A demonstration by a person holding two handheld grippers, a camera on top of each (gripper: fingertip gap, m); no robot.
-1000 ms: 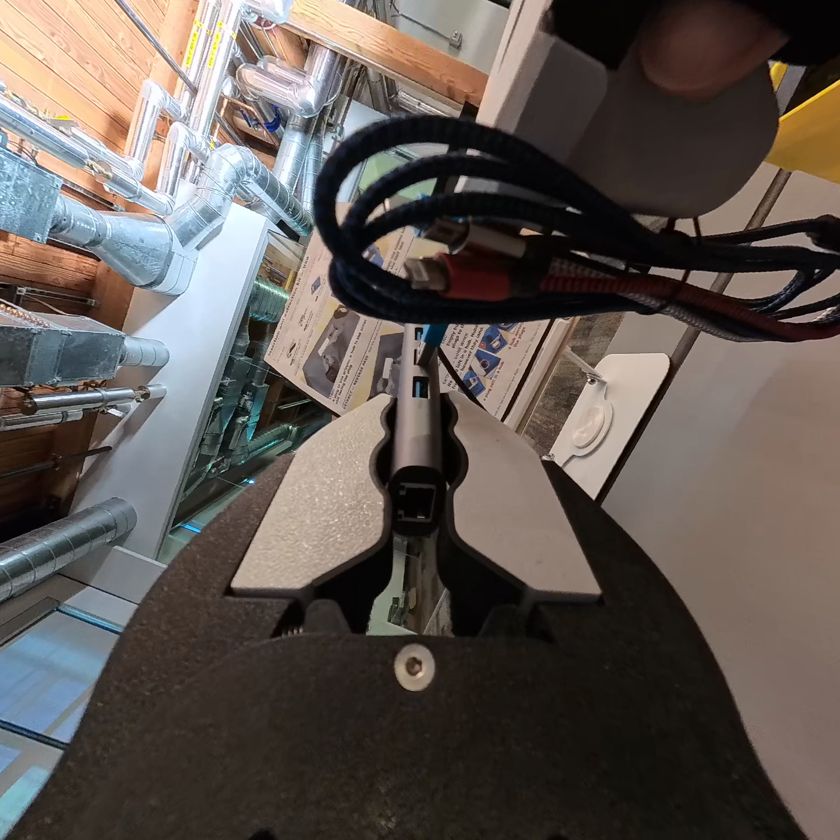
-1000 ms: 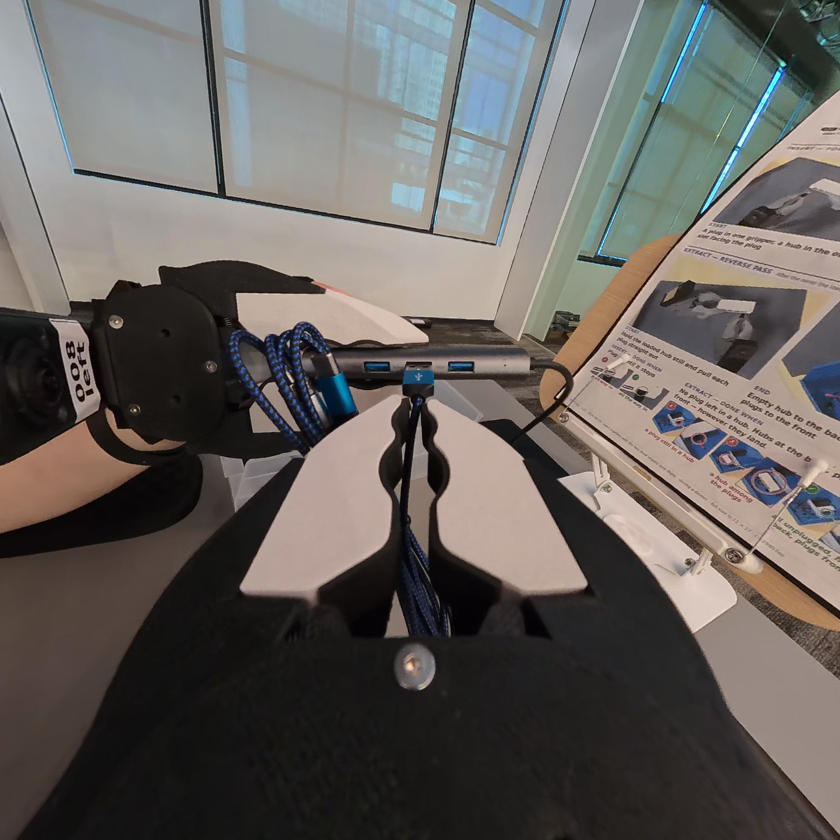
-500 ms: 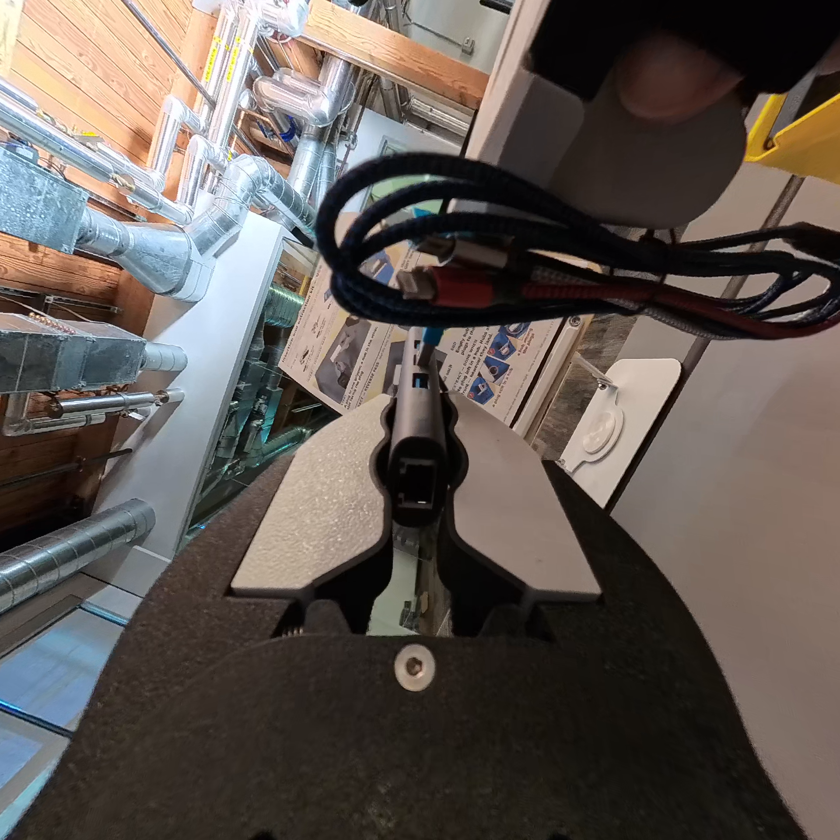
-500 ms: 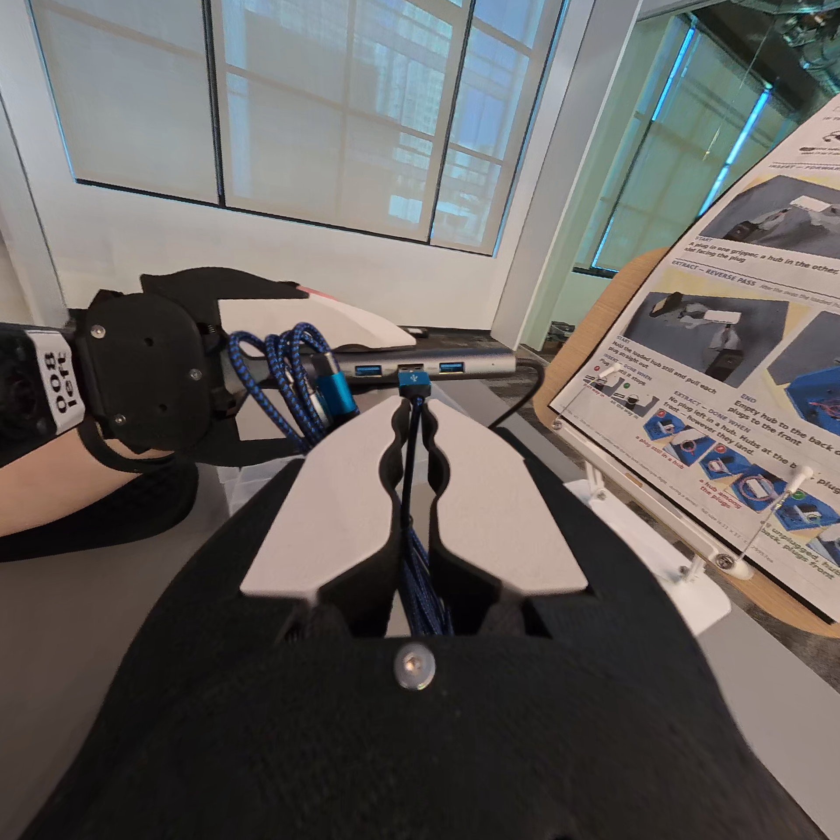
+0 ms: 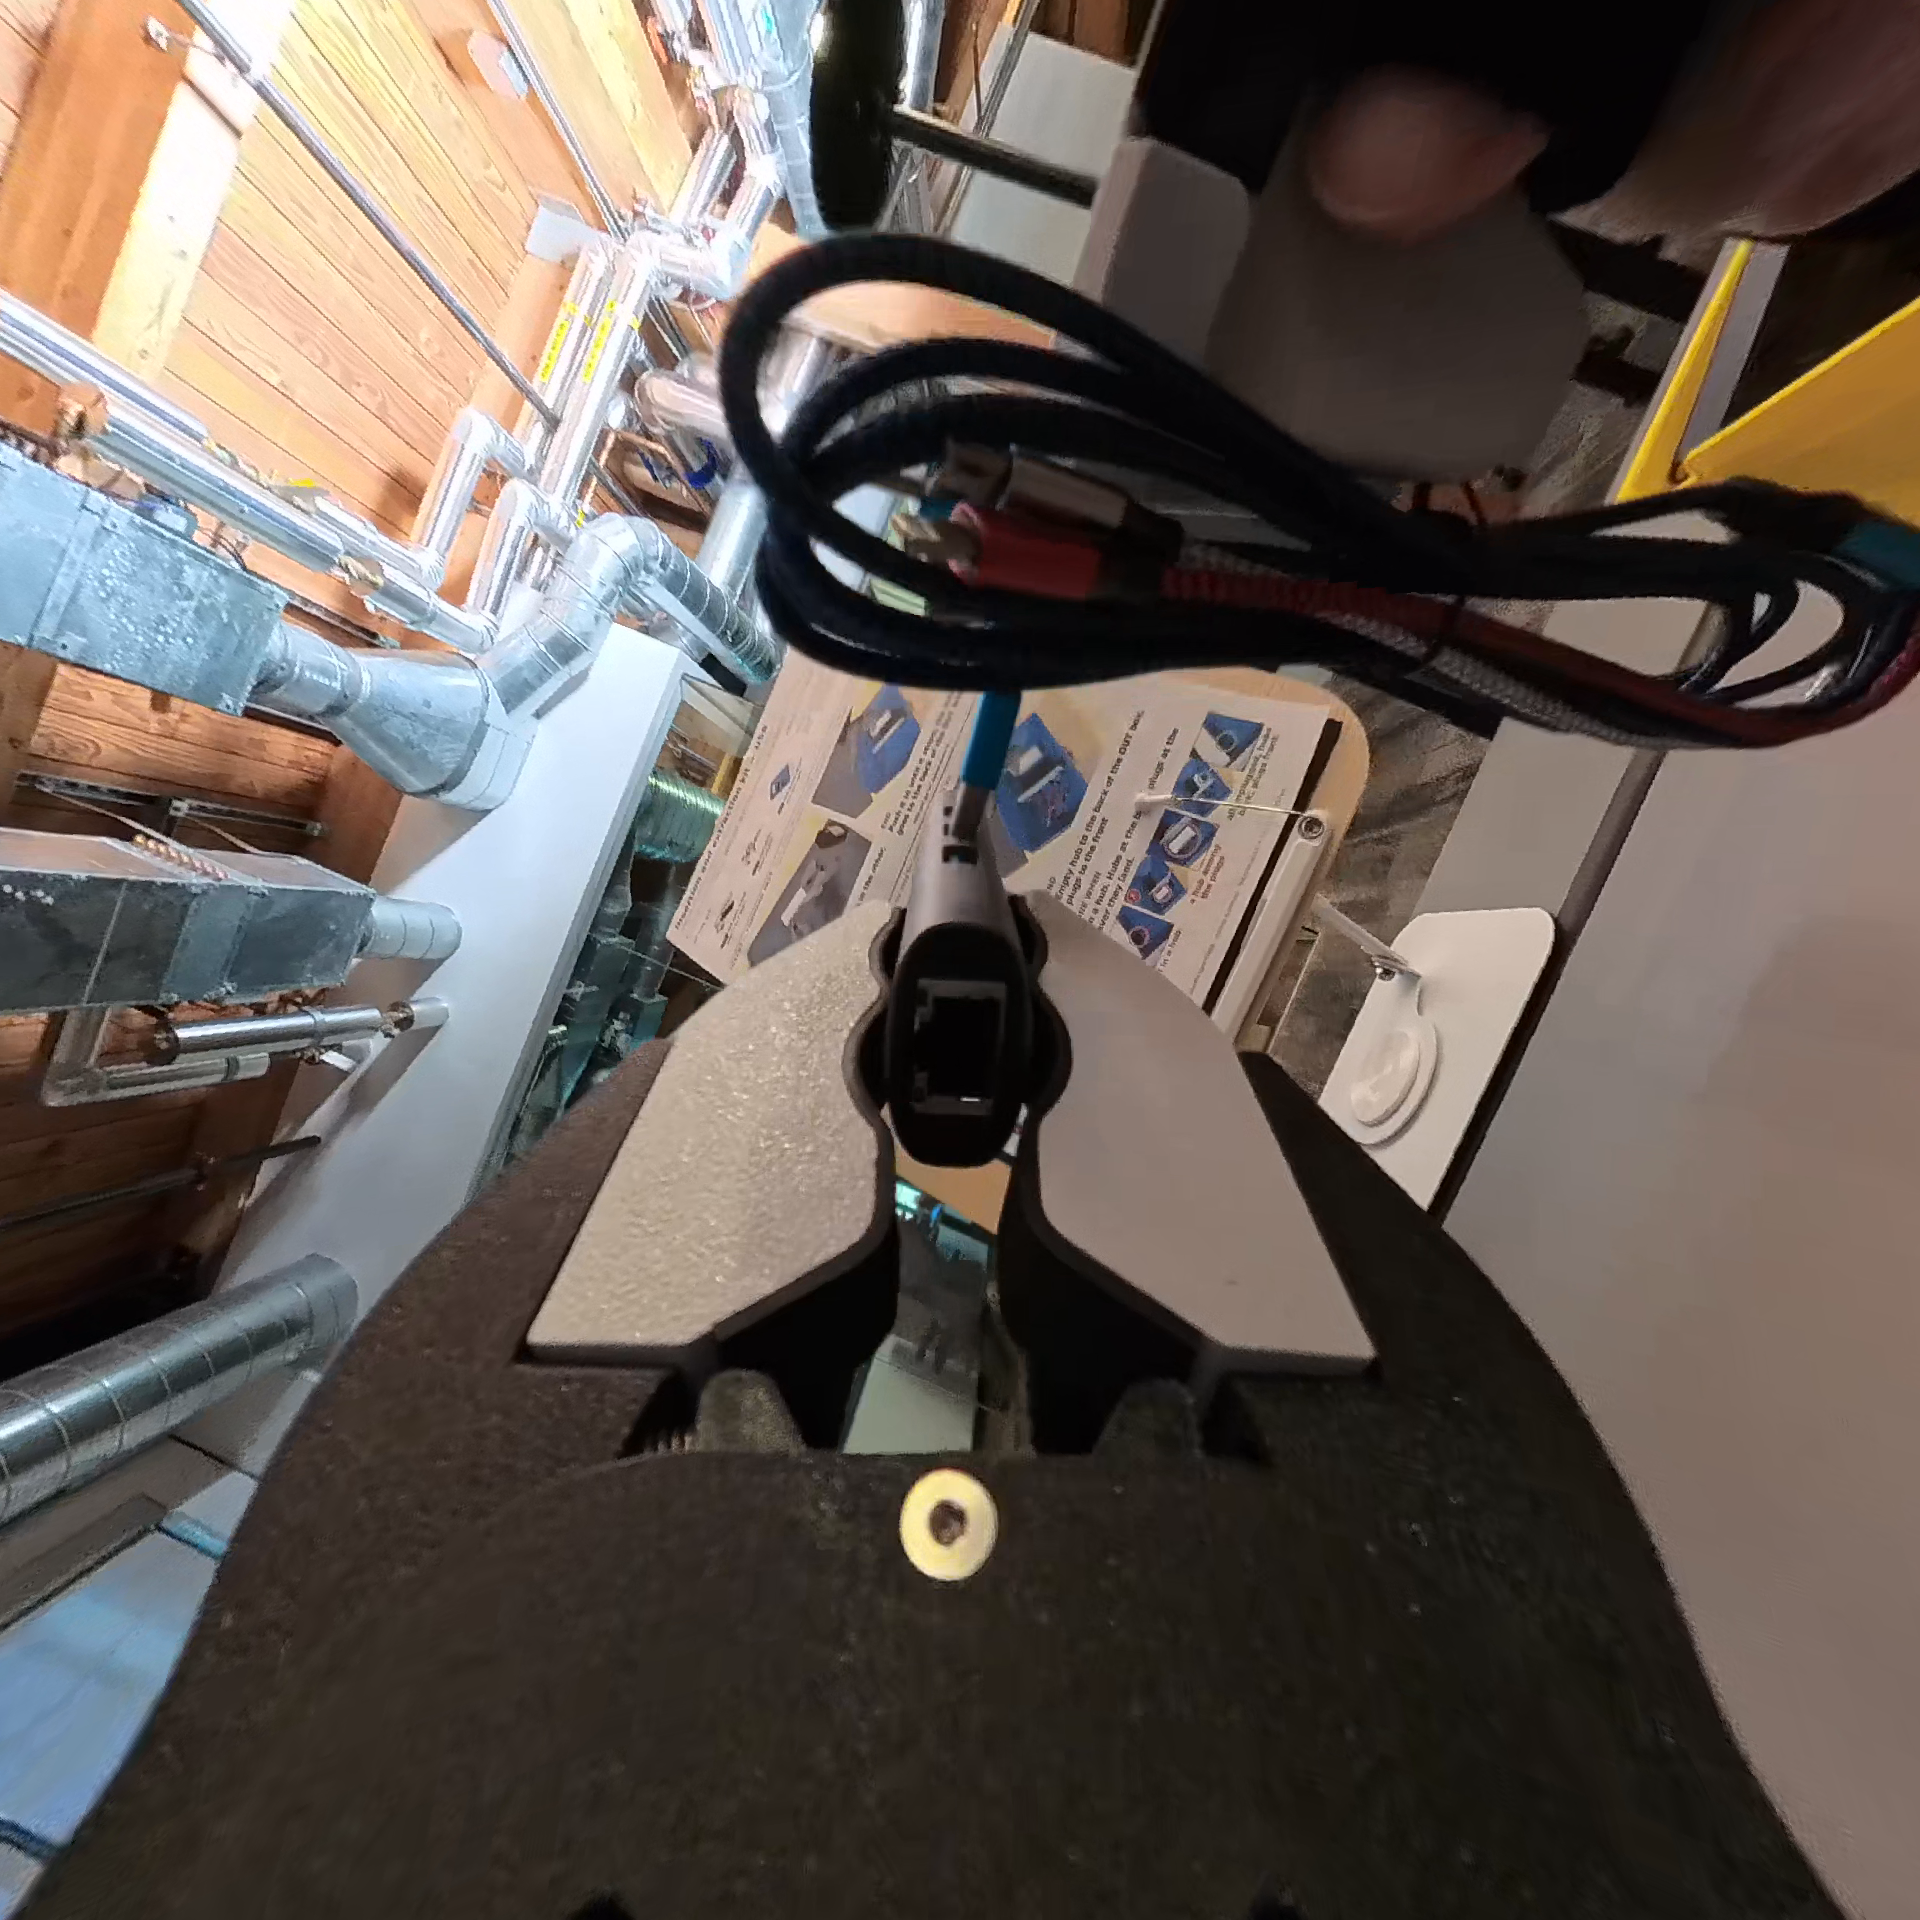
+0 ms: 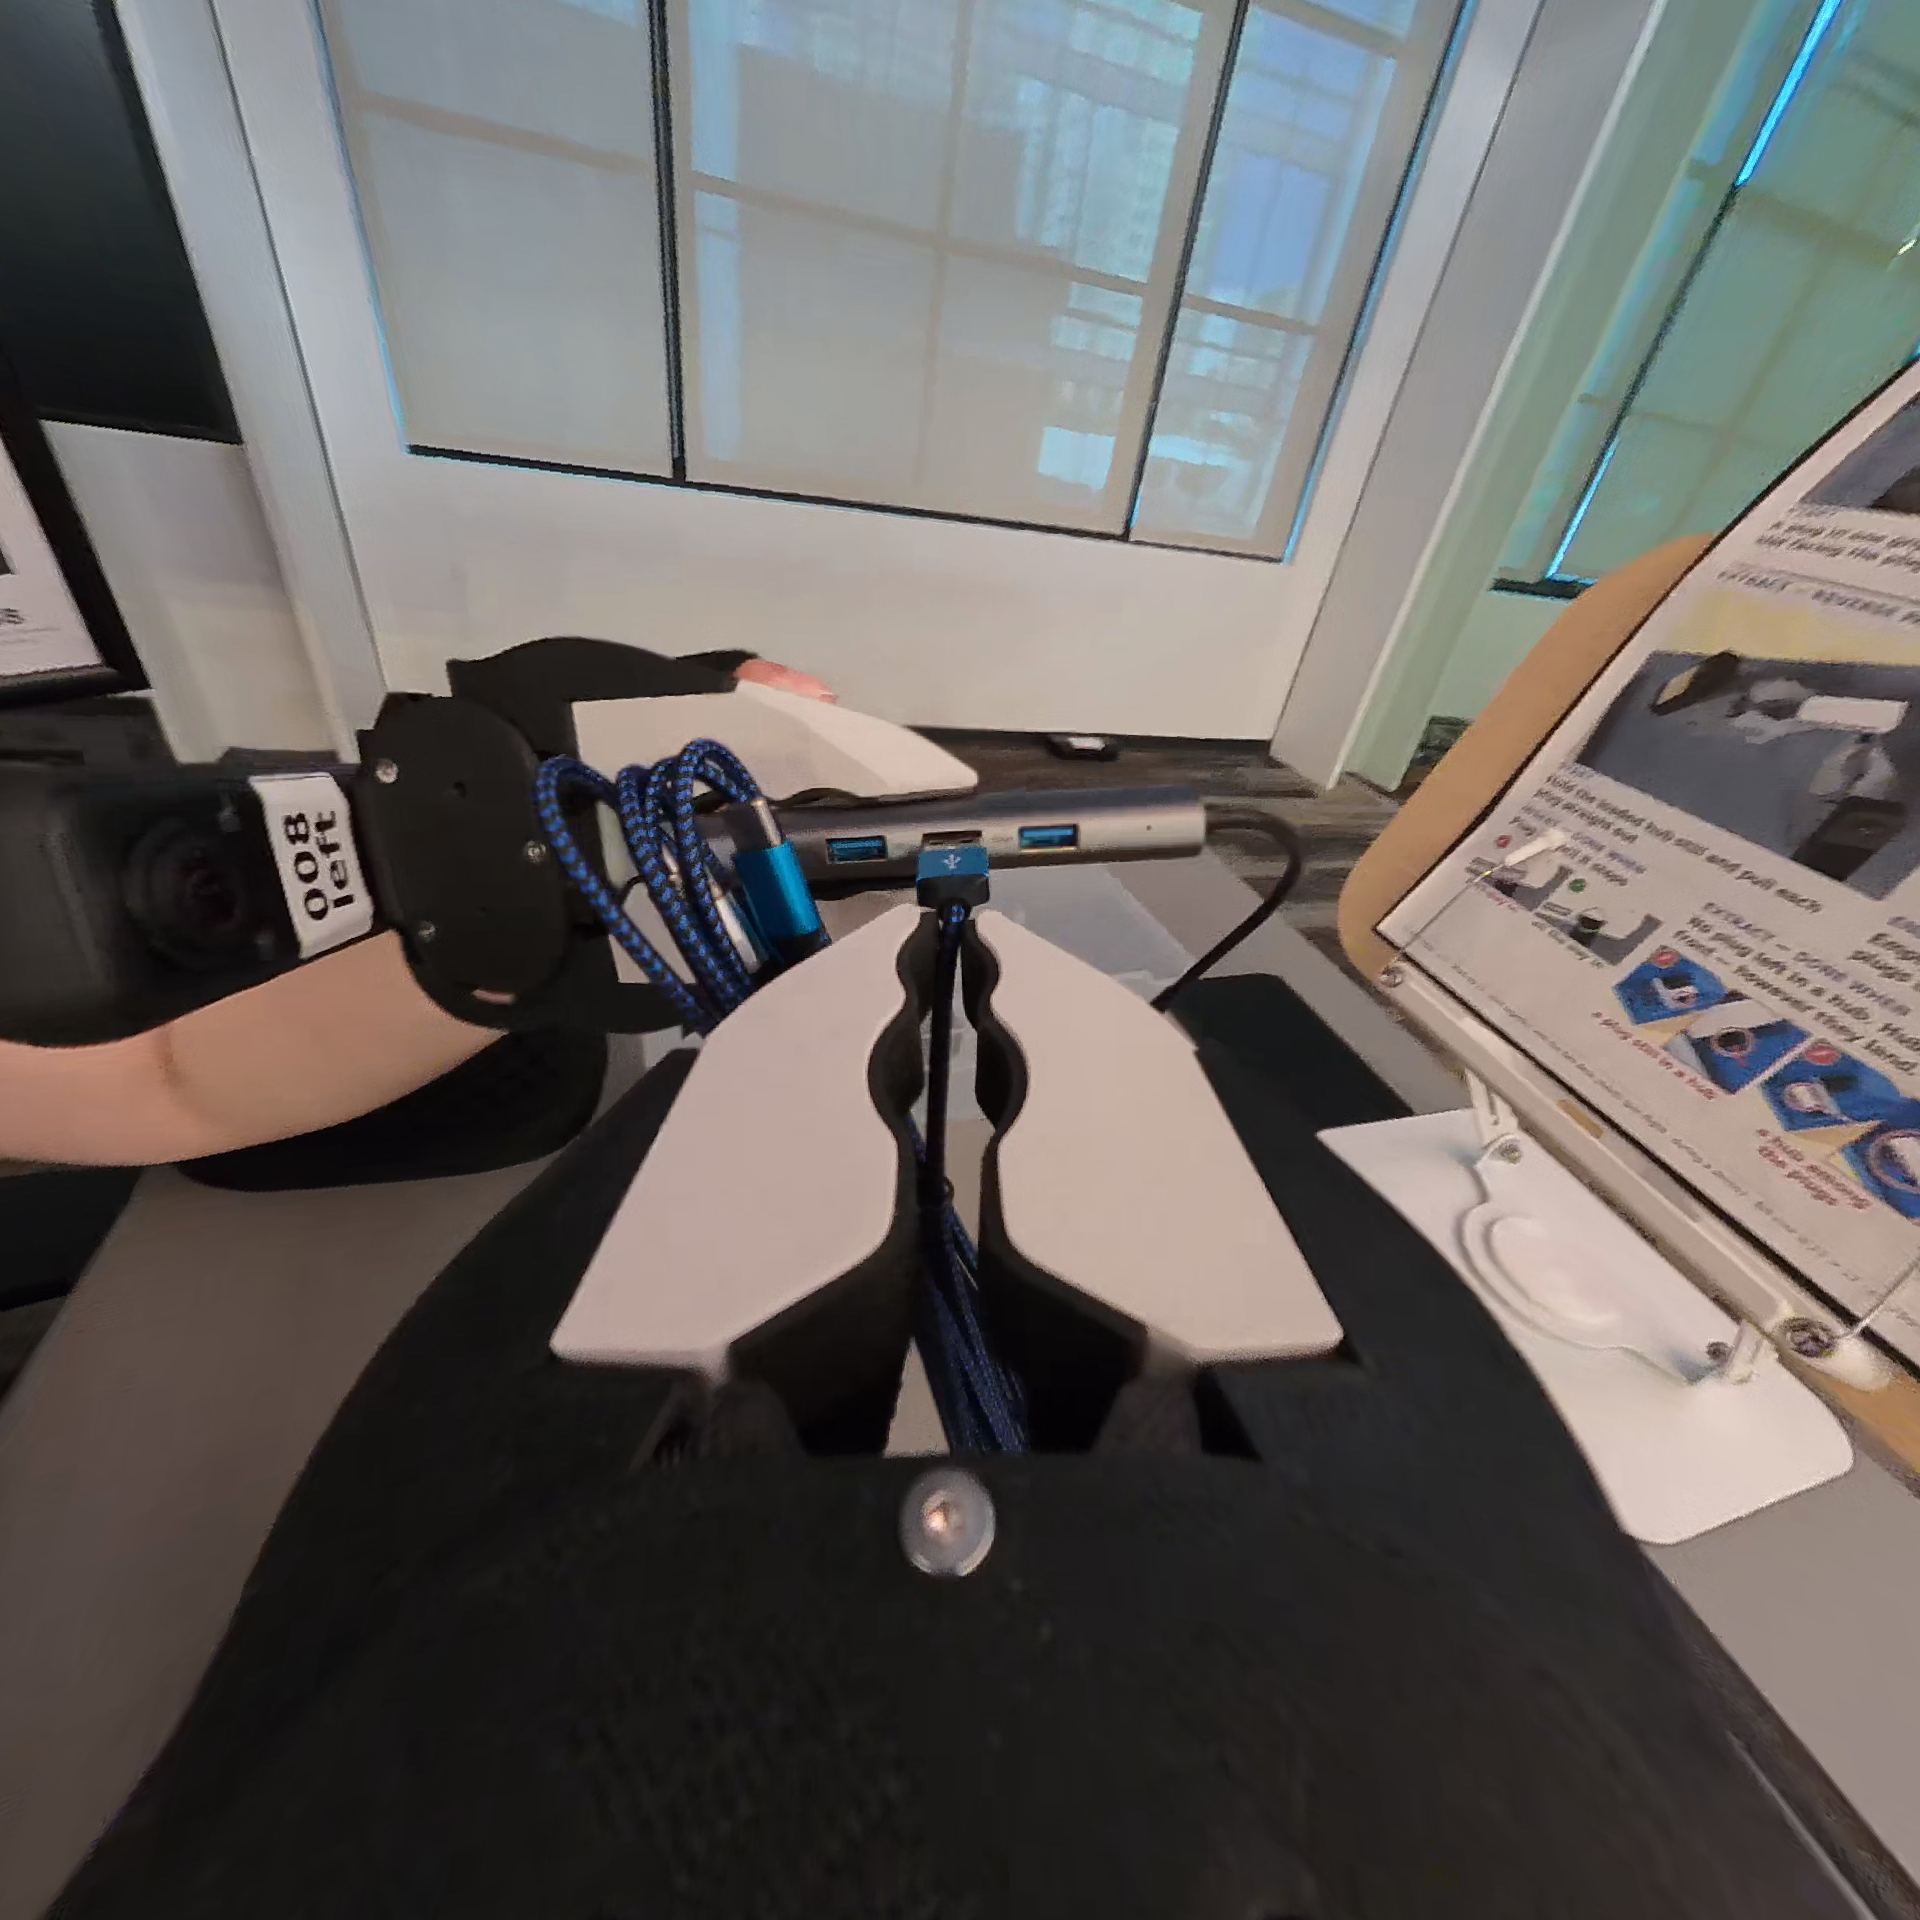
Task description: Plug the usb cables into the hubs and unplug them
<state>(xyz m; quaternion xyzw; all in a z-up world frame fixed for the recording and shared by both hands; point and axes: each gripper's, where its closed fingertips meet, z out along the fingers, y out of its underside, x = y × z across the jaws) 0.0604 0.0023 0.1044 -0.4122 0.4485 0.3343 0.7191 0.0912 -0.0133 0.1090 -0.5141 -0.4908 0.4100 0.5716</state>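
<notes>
The left gripper [image 5: 951, 997] is closed on the grey hub [image 5: 951, 1049], clamping it near its end with the square socket facing the left wrist camera; seen from the right wrist view, the same hub [image 6: 1091, 831] juts out sideways from the left gripper [image 6: 790, 769], held level above the grey surface [image 6: 208, 1382] with its row of ports turned toward the right gripper. The right gripper [image 6: 951, 935] is closed on a dark braided cable [image 6: 940, 1049] just behind its blue plug [image 6: 953, 875], and the metal tip of that plug sits at the mouth of the middle port — how far in it goes I cannot tell. Two blue-lined ports on either side of it are unoccupied. A coiled bundle of blue-and-black braided cables [image 6: 665, 862] hangs off the left gripper beside the hub, with another blue plug [image 6: 779, 888] dangling in it; from the left wrist view this bundle [image 5: 1039, 499] loops across the upper frame, with a red plug [image 5: 1029, 556] among the strands. An instruction sheet [image 6: 1704, 883] stands tilted on a white stand [image 6: 1621, 1382] to the right.
</notes>
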